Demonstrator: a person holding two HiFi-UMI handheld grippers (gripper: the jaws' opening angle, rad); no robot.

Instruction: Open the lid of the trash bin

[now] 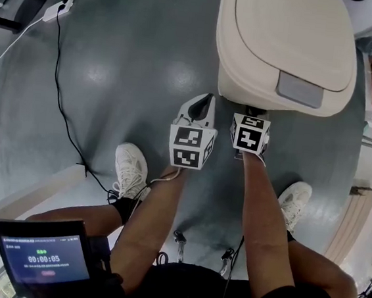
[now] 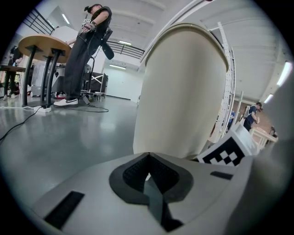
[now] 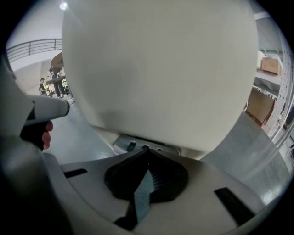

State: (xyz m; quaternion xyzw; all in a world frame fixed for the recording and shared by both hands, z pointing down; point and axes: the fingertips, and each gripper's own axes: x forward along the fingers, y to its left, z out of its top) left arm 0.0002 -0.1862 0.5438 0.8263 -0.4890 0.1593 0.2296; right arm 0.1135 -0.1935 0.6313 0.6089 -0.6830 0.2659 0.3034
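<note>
On glossy grey floor (image 1: 136, 60), trash bin (image 1: 245, 85) (lid (image 1: 297, 31) down); left hand-held gripper (image 2: 148, 156), right hand-held gripper (image 3: 146, 149) both closed.

Right gripper (image 3: 146, 149) low against the trash bin (image 3: 161, 69)

Its jaws are pressed together with nothing between them, tips just at the grey pedal (image 3: 125, 144) under the bin's cream body. The left gripper (image 3: 46, 108) shows at the left edge.
</note>
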